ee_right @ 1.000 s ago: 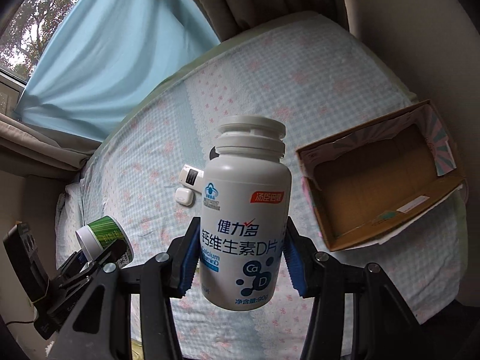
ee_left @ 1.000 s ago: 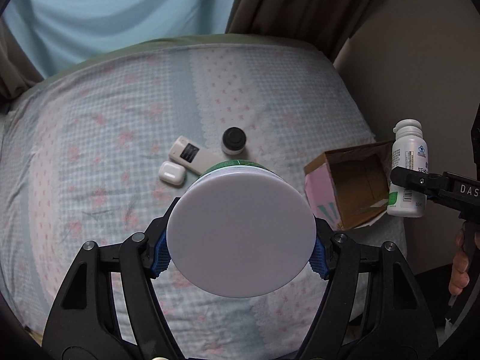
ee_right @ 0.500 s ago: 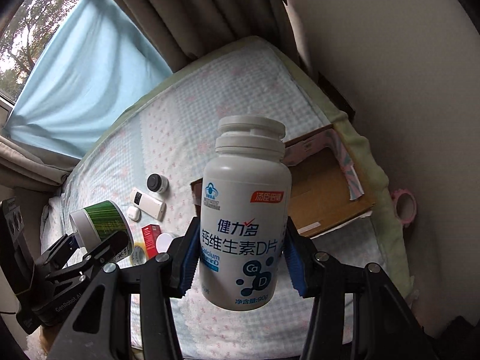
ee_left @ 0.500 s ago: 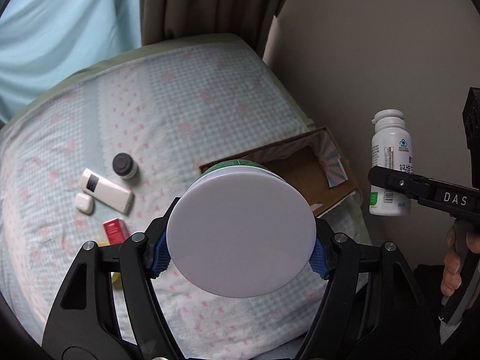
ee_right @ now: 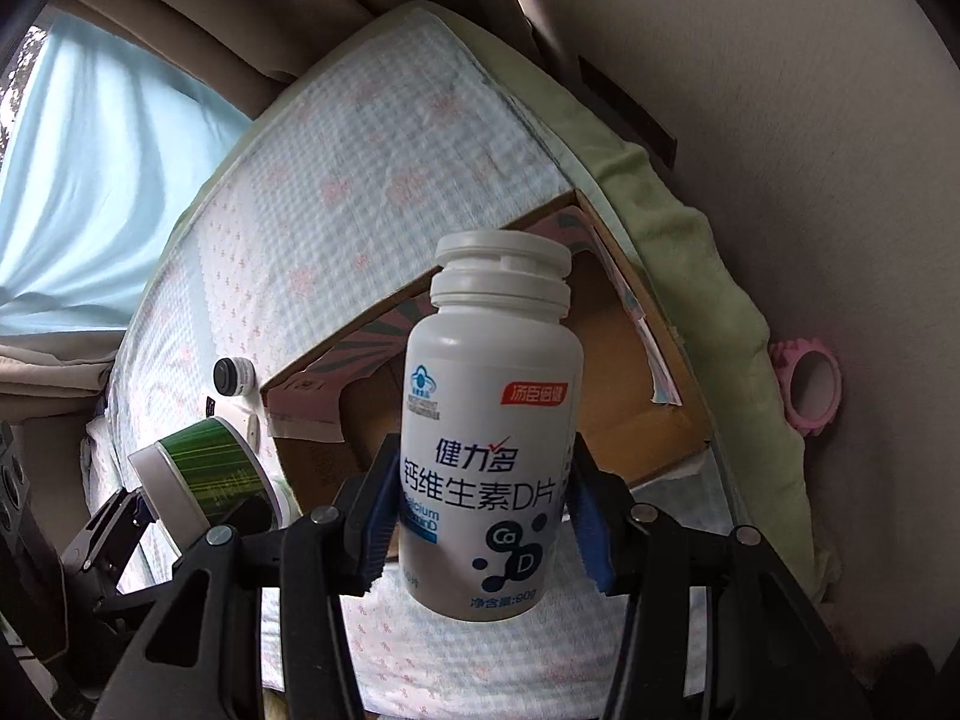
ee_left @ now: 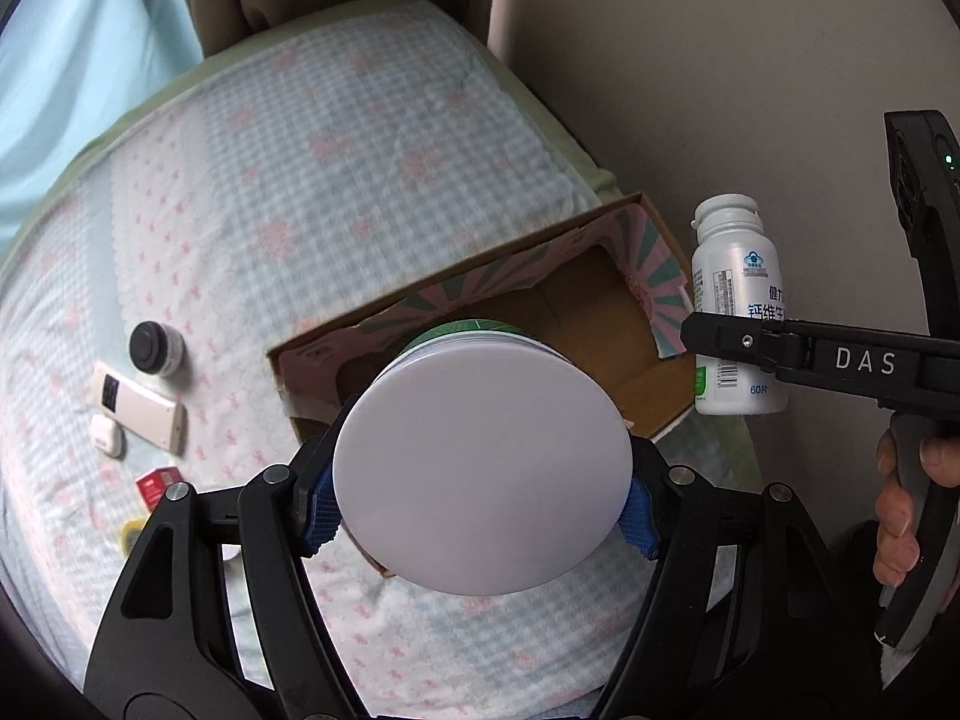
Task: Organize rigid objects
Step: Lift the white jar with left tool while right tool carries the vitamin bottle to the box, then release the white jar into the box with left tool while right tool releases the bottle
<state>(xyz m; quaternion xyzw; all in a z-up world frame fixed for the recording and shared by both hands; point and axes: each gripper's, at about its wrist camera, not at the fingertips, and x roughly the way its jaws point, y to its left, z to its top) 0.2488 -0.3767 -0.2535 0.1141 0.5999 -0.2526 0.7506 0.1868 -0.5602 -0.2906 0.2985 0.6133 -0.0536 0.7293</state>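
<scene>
Hiding perhaps half the box (ee_left: 606,324): jar (ee_left: 480,468)

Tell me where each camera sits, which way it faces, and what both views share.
Left wrist: rides on the left claw, looking steeply down past the green jar it clamps at the cardboard box on the bed; own black fingers, plus the person's hand on the right claw.
Right wrist: rides on the right claw, looking down past its white pill bottle at the same box; own fingers show.
Shared: box, bed, jar, bottle, small black-lidded pot.
</scene>
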